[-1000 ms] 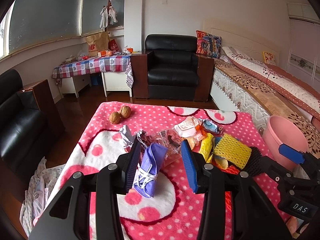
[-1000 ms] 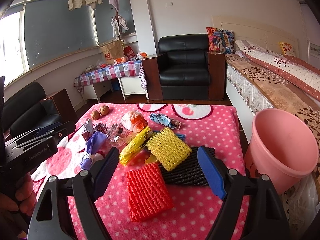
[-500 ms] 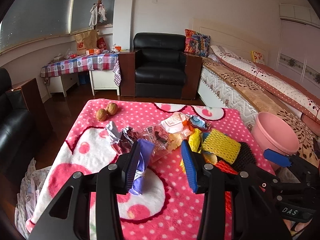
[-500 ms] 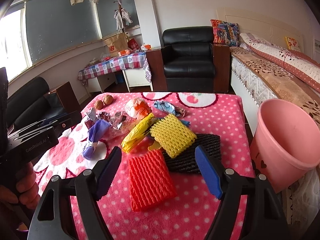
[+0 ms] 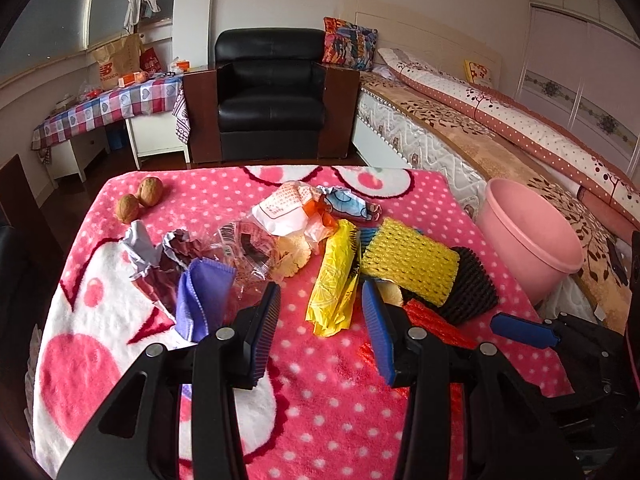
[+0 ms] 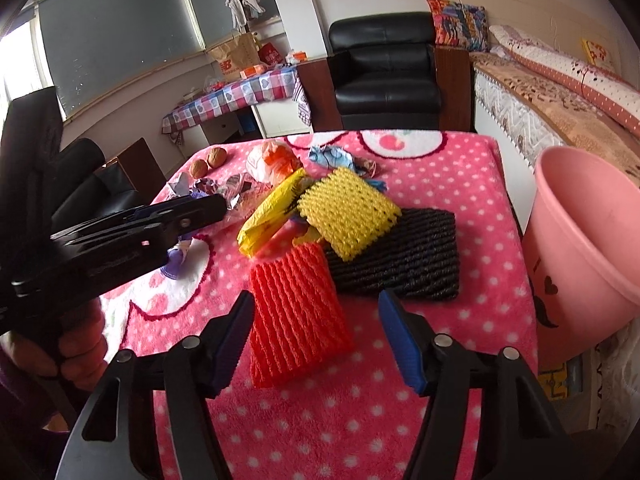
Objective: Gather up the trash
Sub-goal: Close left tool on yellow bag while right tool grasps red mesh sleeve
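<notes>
Trash lies on a pink dotted blanket [image 5: 320, 396]: a purple cloth mask [image 5: 202, 300], a yellow wrapper [image 5: 334, 280], yellow foam net [image 5: 408, 260], black foam net [image 6: 400, 252], red foam net [image 6: 296, 312], crumpled clear and white wrappers [image 5: 280, 216]. My left gripper [image 5: 320, 320] is open and empty, with the yellow wrapper just beyond its jaws and the mask to its left. My right gripper [image 6: 316, 344] is open, its jaws on either side of the red net's near end. A pink bucket [image 6: 580, 248] stands at the right of the table.
Two walnuts [image 5: 140, 198] sit at the far left corner of the blanket. A black armchair [image 5: 272, 96], a checked table [image 5: 108, 104] and a bed [image 5: 500, 120] stand behind. My left gripper also shows in the right wrist view [image 6: 120, 236].
My left gripper has swung right, from around the purple mask to in front of the yellow wrapper. My right gripper has moved forward over the red net.
</notes>
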The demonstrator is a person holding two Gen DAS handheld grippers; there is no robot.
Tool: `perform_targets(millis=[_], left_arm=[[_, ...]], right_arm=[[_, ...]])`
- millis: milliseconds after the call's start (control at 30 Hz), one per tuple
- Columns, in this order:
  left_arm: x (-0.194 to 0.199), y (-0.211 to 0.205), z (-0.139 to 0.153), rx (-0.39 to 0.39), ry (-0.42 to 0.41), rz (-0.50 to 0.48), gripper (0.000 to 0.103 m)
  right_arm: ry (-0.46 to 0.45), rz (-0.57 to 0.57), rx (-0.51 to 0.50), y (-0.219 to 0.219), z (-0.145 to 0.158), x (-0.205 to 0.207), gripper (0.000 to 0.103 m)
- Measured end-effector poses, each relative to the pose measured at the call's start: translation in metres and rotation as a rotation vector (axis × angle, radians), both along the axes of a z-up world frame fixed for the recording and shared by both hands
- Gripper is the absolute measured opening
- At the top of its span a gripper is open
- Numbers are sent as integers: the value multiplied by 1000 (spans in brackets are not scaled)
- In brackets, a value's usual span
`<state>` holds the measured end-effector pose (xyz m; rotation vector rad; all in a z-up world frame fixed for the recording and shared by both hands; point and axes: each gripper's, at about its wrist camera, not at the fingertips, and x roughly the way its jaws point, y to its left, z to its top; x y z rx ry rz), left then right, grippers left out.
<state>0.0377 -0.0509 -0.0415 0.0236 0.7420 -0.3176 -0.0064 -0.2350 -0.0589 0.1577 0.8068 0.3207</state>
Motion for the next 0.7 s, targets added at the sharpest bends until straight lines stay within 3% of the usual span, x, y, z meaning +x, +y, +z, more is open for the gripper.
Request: perform_targets(millis=[167,467,533,633,700], left_arm=[[18,-8,-15,9,49,-11,43],[31,-20,-29,57,78,9,43],[32,-21,-30,59,84,4,26],[31,-21,-30,64,79,8,15],[28,-19,-28,59,71,10,11]], right_arm=[[35,15,4,0,-6,5,59],[101,37,-13,7,-17,13,37],[116,35,-10,8,-19,14,26],[127,35,-2,7,-20,13,15],[124,36,0,6,-20,12,13]])
